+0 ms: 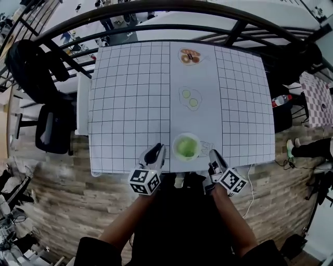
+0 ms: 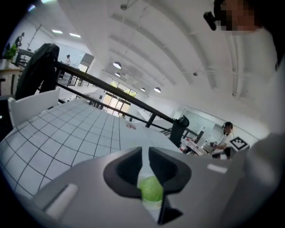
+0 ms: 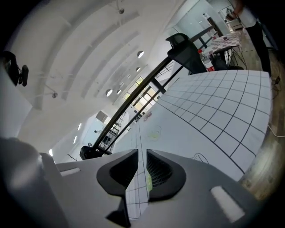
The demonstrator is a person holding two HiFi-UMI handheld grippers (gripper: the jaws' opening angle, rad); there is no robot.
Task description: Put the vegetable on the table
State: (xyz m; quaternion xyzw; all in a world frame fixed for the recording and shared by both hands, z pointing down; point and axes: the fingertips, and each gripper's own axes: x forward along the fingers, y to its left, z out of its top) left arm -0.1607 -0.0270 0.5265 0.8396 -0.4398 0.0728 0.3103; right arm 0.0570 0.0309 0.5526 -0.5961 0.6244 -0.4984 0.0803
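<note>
A white bowl [image 1: 175,142] holding a green vegetable [image 1: 185,148] stands near the front edge of the table [image 1: 130,104], on its plain middle strip. My left gripper [image 1: 157,150] hovers just left of the bowl and my right gripper [image 1: 213,155] just right of it, neither touching it. In the left gripper view the jaws of the left gripper [image 2: 145,153] stand a narrow slit apart, with the vegetable [image 2: 151,189] showing through the gap beyond them. The right gripper [image 3: 142,156] also shows a thin slit with only tablecloth behind it.
Printed pictures lie on the middle strip: green slices [image 1: 189,97] and a plate of food [image 1: 189,56] farther back. A black chair [image 1: 49,127] and a dark bag [image 1: 31,67] stand left of the table. A black railing [image 1: 156,10] runs behind it, and a bottle [image 1: 281,98] sits at the right.
</note>
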